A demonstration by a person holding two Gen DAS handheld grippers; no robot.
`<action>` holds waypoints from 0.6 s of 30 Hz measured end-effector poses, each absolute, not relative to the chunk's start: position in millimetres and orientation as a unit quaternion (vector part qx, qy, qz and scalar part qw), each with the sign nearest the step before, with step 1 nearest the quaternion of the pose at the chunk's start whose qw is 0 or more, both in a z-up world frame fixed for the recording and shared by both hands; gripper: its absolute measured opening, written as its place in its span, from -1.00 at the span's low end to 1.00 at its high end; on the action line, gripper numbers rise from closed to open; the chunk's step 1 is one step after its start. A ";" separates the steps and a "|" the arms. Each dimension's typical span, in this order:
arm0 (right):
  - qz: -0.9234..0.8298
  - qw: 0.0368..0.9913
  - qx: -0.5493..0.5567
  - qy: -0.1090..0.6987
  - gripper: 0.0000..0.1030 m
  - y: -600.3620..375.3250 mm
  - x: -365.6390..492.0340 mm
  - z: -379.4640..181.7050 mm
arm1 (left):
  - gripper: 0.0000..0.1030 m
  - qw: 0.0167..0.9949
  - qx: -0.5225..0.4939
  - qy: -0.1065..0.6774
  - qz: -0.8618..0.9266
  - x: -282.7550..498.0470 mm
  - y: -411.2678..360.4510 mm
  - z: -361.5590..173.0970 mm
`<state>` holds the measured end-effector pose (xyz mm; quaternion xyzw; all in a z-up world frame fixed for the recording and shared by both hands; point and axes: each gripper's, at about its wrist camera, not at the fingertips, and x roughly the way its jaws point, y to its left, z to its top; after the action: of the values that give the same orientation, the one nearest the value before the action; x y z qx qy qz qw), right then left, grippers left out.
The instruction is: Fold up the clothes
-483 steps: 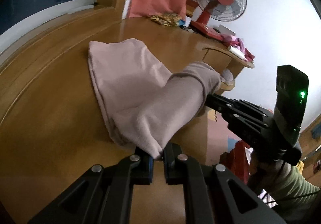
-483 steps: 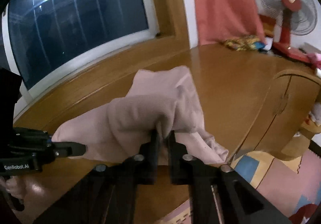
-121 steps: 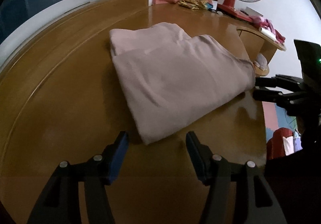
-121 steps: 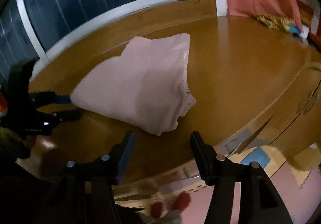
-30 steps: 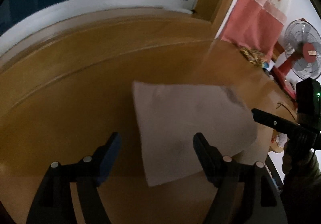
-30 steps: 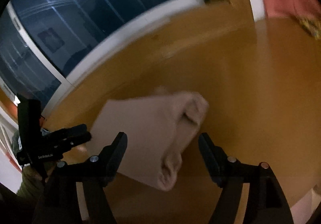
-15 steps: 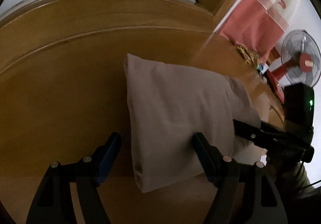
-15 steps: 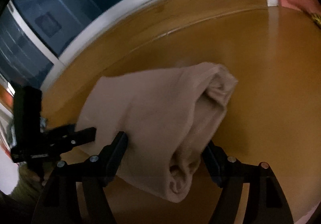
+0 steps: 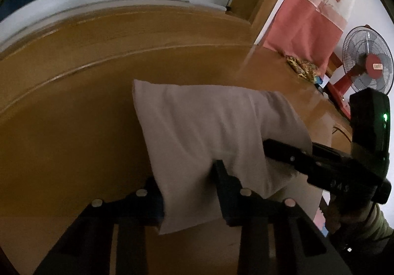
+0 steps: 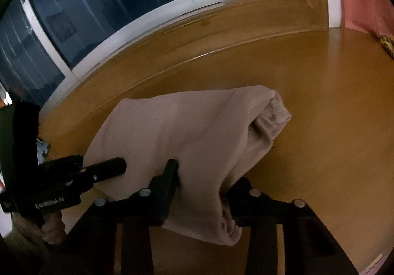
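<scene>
1. Left claw just closed onto the near edge of the folded garment, cloth clamped between its pads.
2. Right claw likewise, gripping the bundle's thick end.
3. I'd say both grips are for lifting it off the desk.

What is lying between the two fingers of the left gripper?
The near edge of the folded cloth; the left gripper has just been closing on it, shown in the left wrist view.

We see a glossy wooden table that runs from the near edge to a raised wooden ledge below the window at the far side. A folded beige garment lies on the table near its near edge. A patterned bundle lies far right.
</scene>
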<state>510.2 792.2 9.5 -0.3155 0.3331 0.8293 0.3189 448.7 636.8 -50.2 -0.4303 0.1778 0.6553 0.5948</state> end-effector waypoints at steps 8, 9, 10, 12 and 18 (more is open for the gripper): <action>0.834 0.317 -0.310 0.328 -0.37 801.2 523.0 13.8 | -0.44 0.595 -0.415 0.190 0.661 475.2 644.1 -38.4; 0.835 0.316 -0.310 0.327 -0.37 803.9 526.2 14.2 | -0.44 0.594 -0.413 0.190 0.663 479.0 646.1 -37.5; 0.836 0.315 -0.309 0.326 -0.37 806.5 529.4 14.6 | -0.44 0.594 -0.412 0.190 0.665 482.7 648.1 -36.5; 0.837 0.313 -0.310 0.326 -0.37 813.4 537.5 15.5 | -0.44 0.590 -0.414 0.189 0.667 491.0 652.9 -34.6; 0.845 0.302 -0.316 0.308 -0.40 838.4 564.7 20.9 | -0.44 0.577 -0.425 0.183 0.673 518.8 672.7 -32.0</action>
<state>564.7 838.4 20.9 -0.3158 0.3078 0.8453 0.3017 518.8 672.8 -32.0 -0.4245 0.1827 0.6730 0.5774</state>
